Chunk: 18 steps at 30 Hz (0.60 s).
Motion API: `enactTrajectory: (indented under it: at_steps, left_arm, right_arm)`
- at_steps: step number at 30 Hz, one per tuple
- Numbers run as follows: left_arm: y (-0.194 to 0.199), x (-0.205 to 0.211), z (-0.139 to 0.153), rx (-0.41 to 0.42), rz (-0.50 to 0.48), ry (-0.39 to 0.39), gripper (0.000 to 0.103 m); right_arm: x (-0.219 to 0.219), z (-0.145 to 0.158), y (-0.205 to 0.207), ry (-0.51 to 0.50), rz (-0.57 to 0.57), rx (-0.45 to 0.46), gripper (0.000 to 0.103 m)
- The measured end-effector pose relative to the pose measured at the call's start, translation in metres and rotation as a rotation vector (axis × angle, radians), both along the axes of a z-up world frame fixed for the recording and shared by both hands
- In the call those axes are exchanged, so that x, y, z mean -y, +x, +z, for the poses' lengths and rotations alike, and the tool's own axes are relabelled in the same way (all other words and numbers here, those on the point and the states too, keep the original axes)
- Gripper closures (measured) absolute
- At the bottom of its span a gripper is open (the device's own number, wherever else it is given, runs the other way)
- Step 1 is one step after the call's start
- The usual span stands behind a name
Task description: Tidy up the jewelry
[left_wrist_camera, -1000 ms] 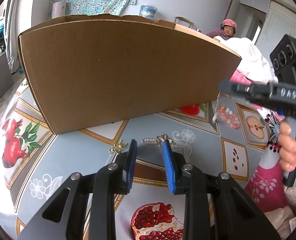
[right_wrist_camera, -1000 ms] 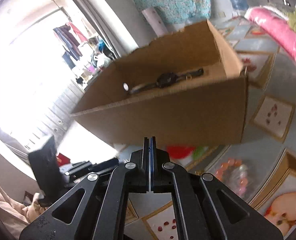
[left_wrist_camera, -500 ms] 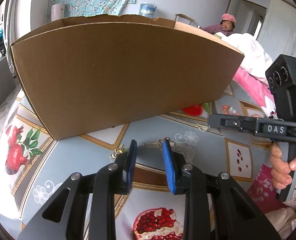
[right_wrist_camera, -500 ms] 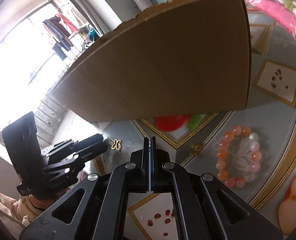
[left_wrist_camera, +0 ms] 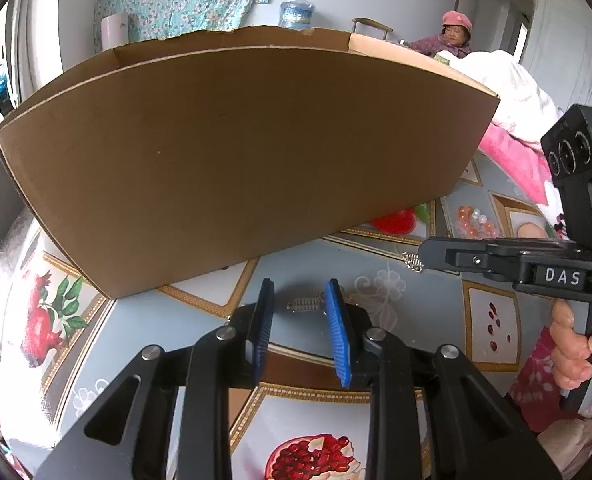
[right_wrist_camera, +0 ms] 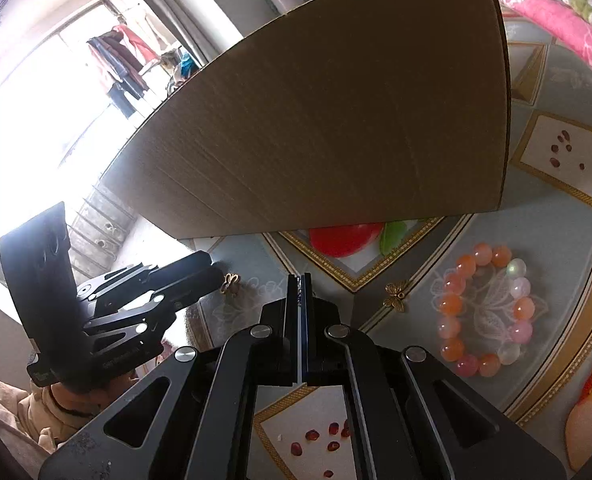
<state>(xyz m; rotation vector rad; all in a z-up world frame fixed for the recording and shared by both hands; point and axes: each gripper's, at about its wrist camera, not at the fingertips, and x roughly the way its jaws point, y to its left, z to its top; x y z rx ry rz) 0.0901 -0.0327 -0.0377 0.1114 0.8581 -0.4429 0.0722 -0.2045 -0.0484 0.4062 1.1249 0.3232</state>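
Silver clasp lies between left tongs (parted).

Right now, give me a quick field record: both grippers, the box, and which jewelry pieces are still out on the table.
left gripper: open, low over the tablecloth, silver spring-like clasp between its fingertips
right gripper: shut, empty
cardboard box: upright on the table, contents hidden in both views
bead bracelet: on the tablecloth, right of the right gripper
butterfly charms: one beside the bracelet, one near the left gripper's tip
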Motion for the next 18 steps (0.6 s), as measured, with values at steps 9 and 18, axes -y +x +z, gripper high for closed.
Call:
enactTrajectory:
  at_steps: [9, 18]
  left_arm:
    - [-0.003, 0.000, 0.000, -0.002, 0.008, 0.017, 0.090]
    - [-0.006, -0.004, -0.002, -0.003, -0.007, -0.002, 0.103]
  right_arm:
    - [0.010, 0.003, -0.004, 0.009, -0.011, 0.010, 0.103]
    - [0.013, 0.009, -0.008, 0.007, -0.021, 0.024, 0.103]
